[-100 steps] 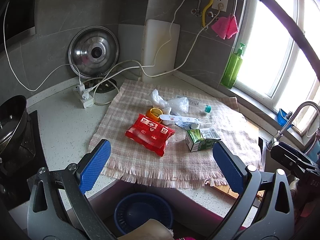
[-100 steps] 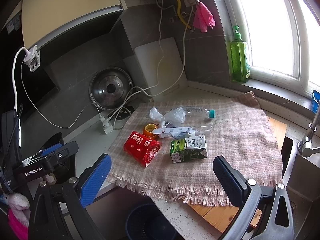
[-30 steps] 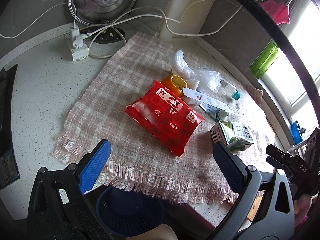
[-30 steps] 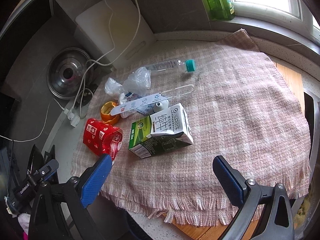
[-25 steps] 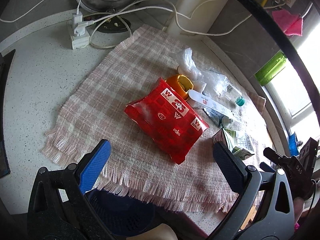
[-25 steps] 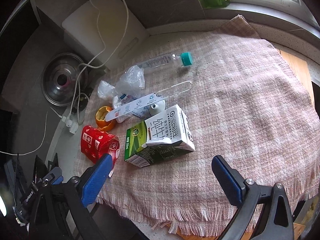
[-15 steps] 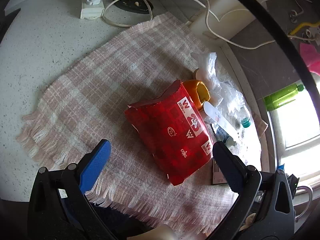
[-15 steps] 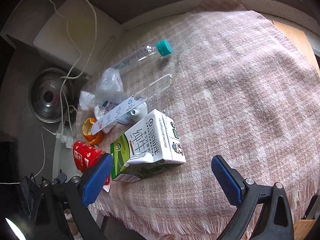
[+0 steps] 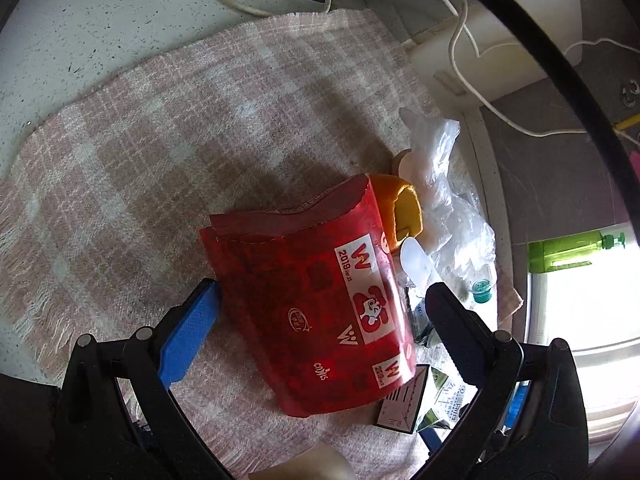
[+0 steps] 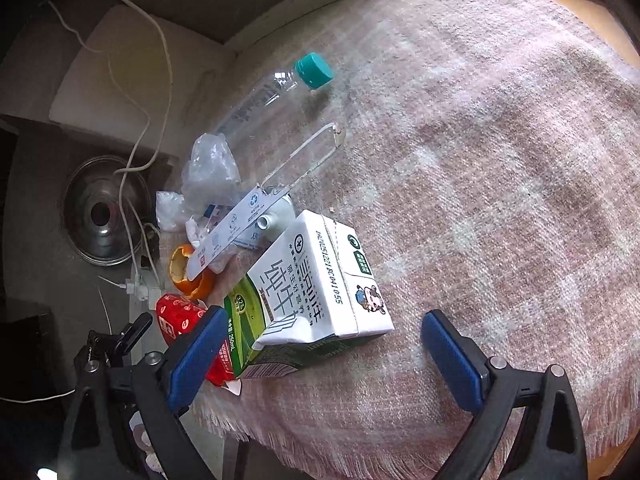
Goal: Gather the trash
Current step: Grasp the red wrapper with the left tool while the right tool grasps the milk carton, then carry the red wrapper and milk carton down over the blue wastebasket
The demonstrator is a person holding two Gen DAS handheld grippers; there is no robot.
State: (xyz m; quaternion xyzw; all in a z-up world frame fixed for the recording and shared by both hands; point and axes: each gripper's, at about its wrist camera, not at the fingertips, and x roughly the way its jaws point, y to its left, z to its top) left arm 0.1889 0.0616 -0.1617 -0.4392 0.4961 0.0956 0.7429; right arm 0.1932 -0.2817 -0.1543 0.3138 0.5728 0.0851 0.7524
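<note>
Both grippers gape wide, empty: left gripper [image 9: 320, 316] straddles the red packet [image 9: 320, 300], right gripper [image 10: 320, 344] the milk carton [image 10: 316, 300].

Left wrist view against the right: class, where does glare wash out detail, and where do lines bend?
Left wrist: the window at right is blown white; the cloth edge curves with the fisheye. Right wrist: no glare, dim left corner, cloth bulging.

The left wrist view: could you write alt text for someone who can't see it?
An open left hand-held gripper straddles a red snack bag lying on a pink checked cloth. Orange peel, crumpled clear plastic and a milk carton lie beside the bag.
</note>
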